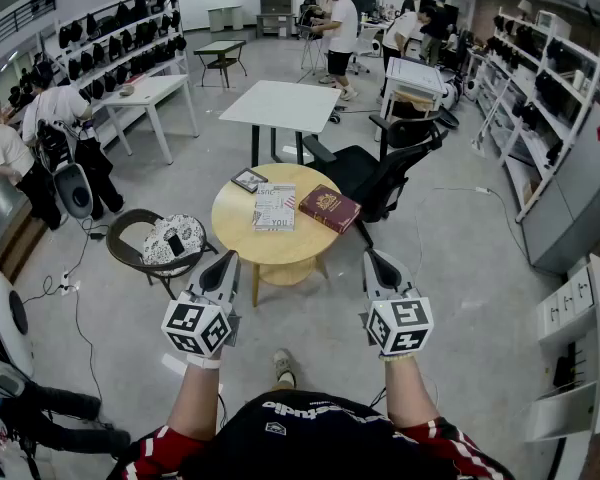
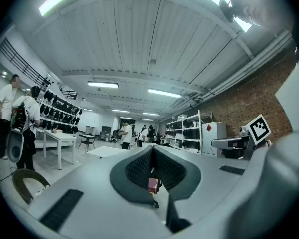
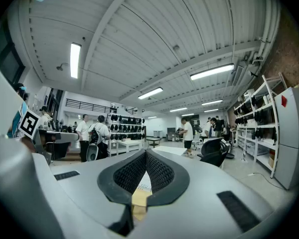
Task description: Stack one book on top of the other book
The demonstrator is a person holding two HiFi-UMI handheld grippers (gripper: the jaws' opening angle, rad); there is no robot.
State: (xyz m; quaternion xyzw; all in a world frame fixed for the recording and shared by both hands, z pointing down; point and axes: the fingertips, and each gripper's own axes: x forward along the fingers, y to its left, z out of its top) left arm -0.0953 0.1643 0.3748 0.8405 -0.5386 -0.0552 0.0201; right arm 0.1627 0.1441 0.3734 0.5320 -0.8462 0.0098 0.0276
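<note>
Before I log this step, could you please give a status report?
Left gripper, right gripper shut, empty, short of the table. White book, red book side by side, unstacked. Nothing in the way.

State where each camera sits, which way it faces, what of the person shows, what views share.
Head view: on the person's head, looking steeply down at the table with the red book and white book; both forearms, left claw and right claw show.
Left gripper view: on the left claw, facing level along its shut jaws; red book peeks below.
Right gripper view: on the right claw, facing level; white book peeks below its shut jaws.
Shared: each gripper view catches the other claw's marker cube.
</note>
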